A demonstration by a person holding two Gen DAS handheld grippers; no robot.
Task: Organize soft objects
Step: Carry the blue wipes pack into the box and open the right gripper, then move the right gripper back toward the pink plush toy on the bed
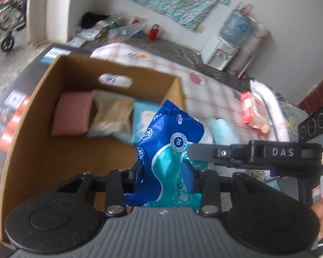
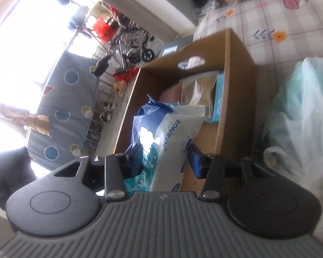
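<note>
Left wrist view: your left tool [image 1: 165, 172] clamps the blue packet [image 1: 170, 148] beside the cardboard box's [image 1: 43, 150] right wall.

Right wrist view: your right tool [image 2: 165, 159] holds a white packet [image 2: 174, 142] over the box's near edge.

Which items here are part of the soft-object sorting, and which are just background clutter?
Job:
- blue wipes pack, in left gripper
- white pack, in right gripper
- cardboard box, holding pink pad, beige packet, light-blue pack
- red-and-white pack, on the bed

Clutter:
- water dispenser
- wheelchair
- red bottle
</note>
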